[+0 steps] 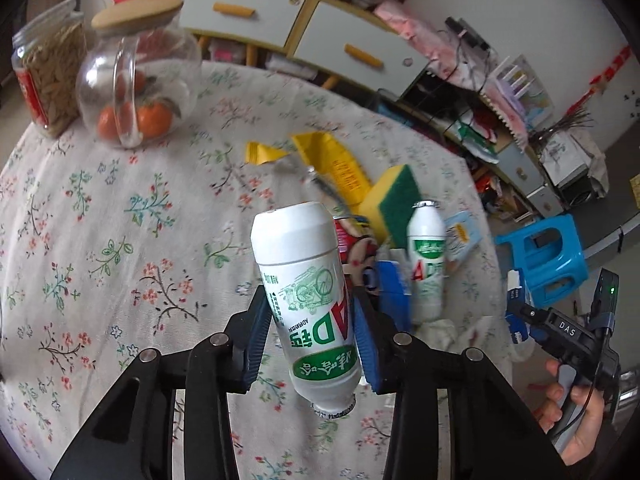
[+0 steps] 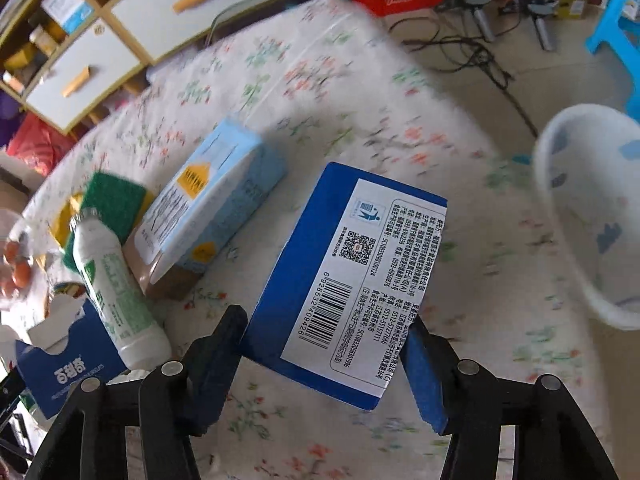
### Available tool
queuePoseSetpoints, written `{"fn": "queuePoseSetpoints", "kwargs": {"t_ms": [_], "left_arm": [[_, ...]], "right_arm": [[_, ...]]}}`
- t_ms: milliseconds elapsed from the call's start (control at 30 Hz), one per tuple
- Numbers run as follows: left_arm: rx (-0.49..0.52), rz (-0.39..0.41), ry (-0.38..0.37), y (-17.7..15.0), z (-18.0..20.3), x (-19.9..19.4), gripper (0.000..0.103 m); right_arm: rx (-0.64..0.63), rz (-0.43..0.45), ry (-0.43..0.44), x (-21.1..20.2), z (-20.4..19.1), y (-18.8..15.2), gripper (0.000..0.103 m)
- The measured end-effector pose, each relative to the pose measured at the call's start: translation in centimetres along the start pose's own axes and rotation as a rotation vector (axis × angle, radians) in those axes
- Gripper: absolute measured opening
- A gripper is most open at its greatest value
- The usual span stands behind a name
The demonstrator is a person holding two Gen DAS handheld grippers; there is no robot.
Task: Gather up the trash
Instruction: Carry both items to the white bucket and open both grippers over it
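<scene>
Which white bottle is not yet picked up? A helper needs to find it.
On the floral tablecloth, look at the clutter by the green-and-yellow sponge. The loose white bottle stands there with its foil cap up, unlike its twin, the held bottle, clamped neck-down in the left gripper.

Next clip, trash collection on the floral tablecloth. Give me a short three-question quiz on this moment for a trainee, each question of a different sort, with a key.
1. True or false: the left gripper holds a white bottle clear of the tablecloth.
2. What is clamped in the right gripper? A) green sponge B) dark blue box C) light blue carton
3. Fill in: in the right wrist view, a white ___ shows at the right, past the table edge.

Key
1. True; it hangs neck end towards the camera.
2. B, the dark blue box, barcode label up.
3. Basket.
</scene>
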State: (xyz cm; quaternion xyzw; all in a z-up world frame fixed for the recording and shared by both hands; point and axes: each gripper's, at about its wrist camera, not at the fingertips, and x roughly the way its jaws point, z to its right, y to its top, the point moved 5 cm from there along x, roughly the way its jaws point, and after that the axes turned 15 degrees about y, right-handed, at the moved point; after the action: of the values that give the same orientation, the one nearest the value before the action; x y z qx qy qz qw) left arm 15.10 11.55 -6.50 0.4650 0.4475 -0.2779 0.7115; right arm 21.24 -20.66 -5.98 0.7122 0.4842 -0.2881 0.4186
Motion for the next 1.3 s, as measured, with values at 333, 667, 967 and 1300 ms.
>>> {"fn": "queuePoseSetpoints", "kwargs": {"t_ms": [333,667,967,1300], "left_arm": [[0.065,0.115,-0.024,0.8,4.0,-4.7,0.042],[0.23,0.161,-0.096,0.5,15.0,-7.3,0.042],[0.406,0.116,-0.147,-3.3,26.8,-4.9,0.042],[0.528,0.05,-0.186,-8.0,36.9,0.1,0.042]], "right_arm": [[0.141,0.137,-0.075,-7.1,8.4,1.8,0.065],[0.224,0.169,-0.132,-10.1,15.0,2.0,0.075],[0.239,0.208,-0.135,-13.6,17.6,1.1,0.082],[0.273,0.207,-0.178,-16.4,21.4,-0.8,0.083]]}}
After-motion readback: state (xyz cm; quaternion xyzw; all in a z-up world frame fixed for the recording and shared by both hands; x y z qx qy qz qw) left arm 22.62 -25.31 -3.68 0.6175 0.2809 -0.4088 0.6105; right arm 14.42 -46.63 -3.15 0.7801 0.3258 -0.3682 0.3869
